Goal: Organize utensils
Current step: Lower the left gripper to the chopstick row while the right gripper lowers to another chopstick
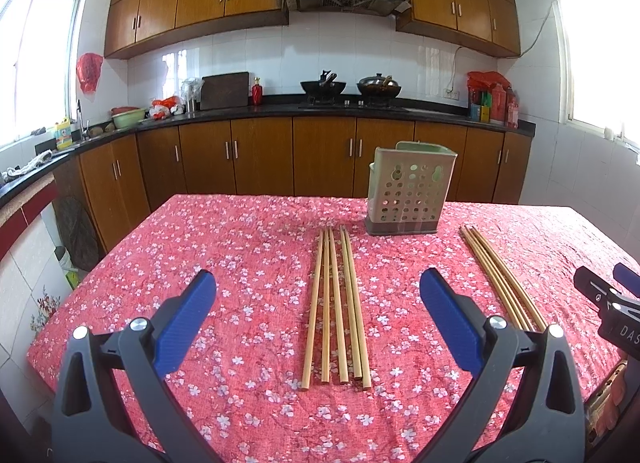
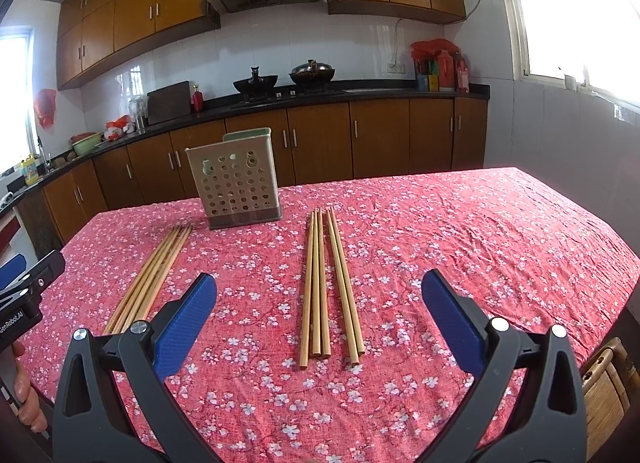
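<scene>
1. Your left gripper [image 1: 318,291] hovers over the near table edge, jaws spread wide, nothing in them.
2. Your right gripper [image 2: 319,291] is the same: wide open, empty, level w/ the left.
3. Left chopstick bundle [image 1: 339,303] lies flat on the red floral tablecloth [image 1: 240,263], straight ahead btwn your left fingers.
4. Right chopstick bundle [image 2: 326,283] lies ahead of the right gripper, apart from the other bundle.
5. Beige perforated holder [image 1: 410,191] stands upright further back, btwn the two bundles' far ends.
6. Beyond: kitchen counter [image 1: 280,113] w/ two woks [image 1: 323,86].
</scene>
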Available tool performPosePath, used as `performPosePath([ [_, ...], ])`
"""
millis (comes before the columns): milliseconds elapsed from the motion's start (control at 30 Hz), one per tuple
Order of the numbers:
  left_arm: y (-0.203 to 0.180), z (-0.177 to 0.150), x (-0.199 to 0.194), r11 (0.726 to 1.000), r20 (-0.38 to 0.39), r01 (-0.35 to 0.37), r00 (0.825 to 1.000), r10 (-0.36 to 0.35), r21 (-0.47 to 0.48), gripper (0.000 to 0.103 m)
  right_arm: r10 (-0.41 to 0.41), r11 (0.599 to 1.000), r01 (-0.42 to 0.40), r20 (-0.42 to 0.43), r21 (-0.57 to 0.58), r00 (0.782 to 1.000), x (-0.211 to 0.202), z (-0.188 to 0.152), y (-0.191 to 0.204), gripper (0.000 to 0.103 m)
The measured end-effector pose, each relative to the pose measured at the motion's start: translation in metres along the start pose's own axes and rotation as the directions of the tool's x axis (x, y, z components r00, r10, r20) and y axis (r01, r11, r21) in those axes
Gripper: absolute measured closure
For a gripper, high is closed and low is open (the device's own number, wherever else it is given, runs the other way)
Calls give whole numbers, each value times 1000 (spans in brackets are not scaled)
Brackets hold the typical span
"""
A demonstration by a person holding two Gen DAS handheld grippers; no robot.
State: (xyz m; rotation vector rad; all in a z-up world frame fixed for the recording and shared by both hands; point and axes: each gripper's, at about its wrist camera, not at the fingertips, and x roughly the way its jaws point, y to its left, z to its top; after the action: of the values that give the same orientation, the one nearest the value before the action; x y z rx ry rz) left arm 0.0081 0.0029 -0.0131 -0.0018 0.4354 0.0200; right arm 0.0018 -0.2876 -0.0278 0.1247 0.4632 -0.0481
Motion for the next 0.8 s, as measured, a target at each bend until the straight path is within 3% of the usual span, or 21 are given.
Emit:
performPosePath([
  [300,30,2,33,996,-123,-78,990,73,-40,4,-42,998,49,-148,45,988,45,13,-32,2],
  [367,40,3,43,995,-152,-81,986,72,-53,4,-40,998,50,-183,49,982,61,18,-39,12],
  [433,50,4,51,994,-174,-85,982,72,-68,4,-19,998,34,-242,58,970,81,22,-45,34],
  [600,71,6,77,990,-254,-119,963,95,-80,4,41,996,-10,-368,86,929,122,20,-53,68],
  [700,77,5,89,990,-291,-114,953,86,-82,5,55,997,-27,-412,74,910,135,15,-51,76],
  [800,78,3,96,992,-314,-100,947,71,-78,17,63,997,-42,-442,58,895,143,10,-48,79],
])
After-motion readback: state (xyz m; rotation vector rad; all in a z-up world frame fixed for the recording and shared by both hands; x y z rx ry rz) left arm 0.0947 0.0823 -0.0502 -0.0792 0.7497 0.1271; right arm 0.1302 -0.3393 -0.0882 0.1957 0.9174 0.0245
